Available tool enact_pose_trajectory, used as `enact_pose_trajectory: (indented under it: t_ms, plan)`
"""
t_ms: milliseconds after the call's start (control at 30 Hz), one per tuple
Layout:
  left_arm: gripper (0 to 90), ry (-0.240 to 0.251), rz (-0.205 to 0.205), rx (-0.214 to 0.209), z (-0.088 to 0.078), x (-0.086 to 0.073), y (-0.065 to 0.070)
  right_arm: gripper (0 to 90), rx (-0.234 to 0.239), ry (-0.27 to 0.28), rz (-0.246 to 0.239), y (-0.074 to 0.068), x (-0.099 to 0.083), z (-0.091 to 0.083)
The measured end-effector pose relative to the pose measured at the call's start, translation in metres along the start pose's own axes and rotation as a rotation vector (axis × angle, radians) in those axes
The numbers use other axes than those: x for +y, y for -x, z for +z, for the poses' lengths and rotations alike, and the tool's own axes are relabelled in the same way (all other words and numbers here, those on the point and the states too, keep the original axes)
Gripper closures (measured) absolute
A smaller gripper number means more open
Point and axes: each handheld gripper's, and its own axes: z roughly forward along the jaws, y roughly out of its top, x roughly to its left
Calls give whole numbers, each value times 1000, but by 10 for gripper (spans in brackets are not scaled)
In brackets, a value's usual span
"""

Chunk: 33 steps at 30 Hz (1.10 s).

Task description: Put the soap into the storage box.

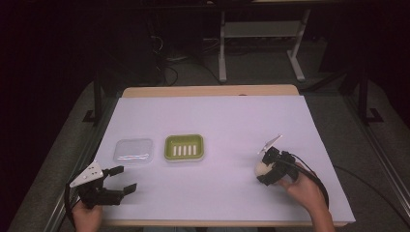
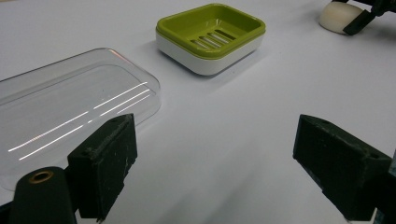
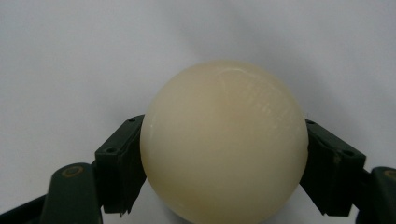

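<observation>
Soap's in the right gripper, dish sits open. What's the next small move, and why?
Probably lift the soap and carry it toward the green dish. The right gripper is shut on it, the dish has no soap in it, and its clear lid lies aside.

In the left gripper view, the clear lid runs off the left edge behind a jaw, and the pale soap is cut at the top. The soap's underside runs off the right gripper view's bottom edge.

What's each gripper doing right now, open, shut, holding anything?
Left gripper: open, jaws wide apart, nothing between them, near the clear lid.
Right gripper: shut on the cream soap bar, a jaw pressed against each side.
</observation>
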Motion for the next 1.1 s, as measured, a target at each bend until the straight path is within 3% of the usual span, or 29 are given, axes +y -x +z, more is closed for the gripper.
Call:
enact_pose_trajectory:
  t_ms: [200,433,800,1100]
  plan:
    - [128,-1,3,3,-1,0,-1,240,7,0,4,1,-1,-2]
    - [128,2,-1,4,0,1,0,240,21,39,9,1,-2,-13]
    - [128,4,0,2,0,0,1,240,40,33,-30,-7,7,-29]
    - [128,4,-3,4,-1,0,1,239,71,59,-67,-16,16,-36]
